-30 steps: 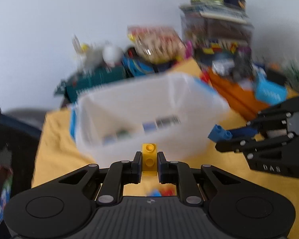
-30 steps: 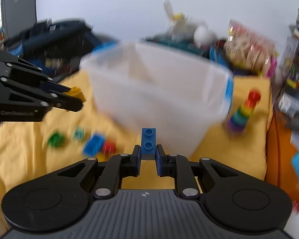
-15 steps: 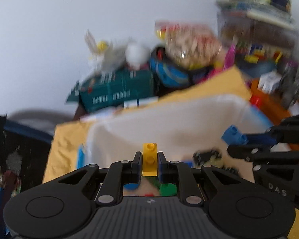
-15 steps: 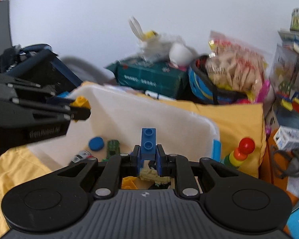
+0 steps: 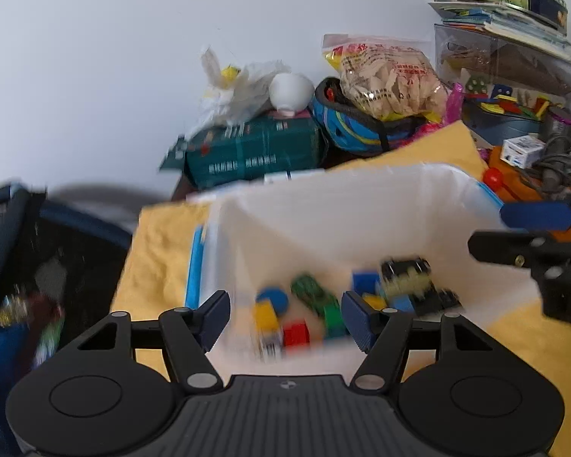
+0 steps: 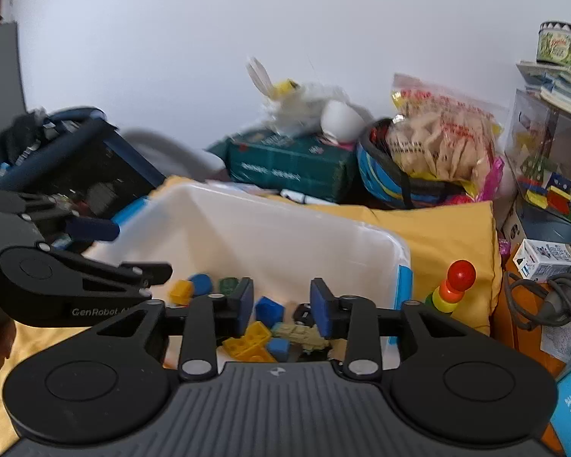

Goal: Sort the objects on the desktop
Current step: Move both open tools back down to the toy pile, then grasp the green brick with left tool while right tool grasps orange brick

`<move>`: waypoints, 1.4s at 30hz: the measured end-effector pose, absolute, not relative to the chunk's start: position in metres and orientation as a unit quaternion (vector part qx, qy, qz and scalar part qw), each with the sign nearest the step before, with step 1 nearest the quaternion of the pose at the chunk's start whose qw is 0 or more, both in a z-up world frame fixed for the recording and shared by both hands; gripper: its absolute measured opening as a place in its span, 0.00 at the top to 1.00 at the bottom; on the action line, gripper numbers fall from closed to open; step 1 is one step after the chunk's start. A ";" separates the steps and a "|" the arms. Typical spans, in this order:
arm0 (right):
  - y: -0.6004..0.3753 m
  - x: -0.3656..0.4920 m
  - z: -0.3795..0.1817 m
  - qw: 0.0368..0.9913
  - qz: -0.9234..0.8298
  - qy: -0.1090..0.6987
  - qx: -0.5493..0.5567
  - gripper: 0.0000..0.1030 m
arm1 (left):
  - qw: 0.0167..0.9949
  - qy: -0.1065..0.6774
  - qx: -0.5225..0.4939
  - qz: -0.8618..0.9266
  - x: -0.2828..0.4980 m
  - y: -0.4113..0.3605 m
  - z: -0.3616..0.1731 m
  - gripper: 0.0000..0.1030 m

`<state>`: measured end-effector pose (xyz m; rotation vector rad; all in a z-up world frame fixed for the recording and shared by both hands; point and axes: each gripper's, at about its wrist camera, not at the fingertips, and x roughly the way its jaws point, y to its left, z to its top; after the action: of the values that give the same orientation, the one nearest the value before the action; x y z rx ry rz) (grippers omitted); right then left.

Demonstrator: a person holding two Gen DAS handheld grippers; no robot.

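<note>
A white plastic bin (image 5: 342, 221) (image 6: 266, 228) stands on a yellow cloth and holds several toy bricks and small toy cars. My left gripper (image 5: 285, 318) hangs over its near edge; its jaws are opening with nothing between the pads. A blurred yellow brick (image 5: 266, 318) lies below it in the bin. My right gripper (image 6: 282, 306) is over the bin too, its jaws opening and touching nothing. A loose blue brick (image 6: 269, 310) shows below its gap among the toys. Each gripper appears in the other's view: the left gripper (image 6: 133, 251), the right gripper (image 5: 514, 234).
Behind the bin are a green box (image 6: 289, 163), a blue helmet (image 5: 346, 129) and a bag of snacks (image 6: 437, 141). A rainbow stacking toy (image 6: 451, 289) stands right of the bin. A black mesh basket (image 5: 38, 266) sits at the left. Stacked boxes (image 5: 506, 61) fill the right.
Both grippers came up over the bin and opened. The yellow brick left the left jaws and the blue brick left the right jaws; both now lie in the bin.
</note>
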<state>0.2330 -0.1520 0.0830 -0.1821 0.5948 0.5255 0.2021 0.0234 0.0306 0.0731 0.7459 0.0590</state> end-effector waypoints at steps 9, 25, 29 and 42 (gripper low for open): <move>-0.172 0.174 0.030 0.879 0.296 0.359 -0.104 0.50 | 0.882 0.460 -0.091 0.044 0.105 0.072 -0.047 0.32; -0.159 0.152 -0.045 0.820 0.293 0.489 -0.060 0.69 | 0.883 0.467 0.018 0.044 0.105 0.049 -0.083 0.36; -0.154 0.151 -0.048 0.812 0.301 0.496 -0.056 0.69 | 0.872 0.487 0.009 0.045 0.117 0.054 -0.094 0.58; -0.150 0.137 -0.036 0.822 0.321 0.453 -0.129 0.83 | 0.863 0.505 -0.024 -0.026 0.098 0.016 -0.073 0.76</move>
<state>0.1367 -0.1500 -0.0363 -0.2743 0.9638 0.6829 0.0982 0.0160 -0.0726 -0.0503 1.0585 -0.0553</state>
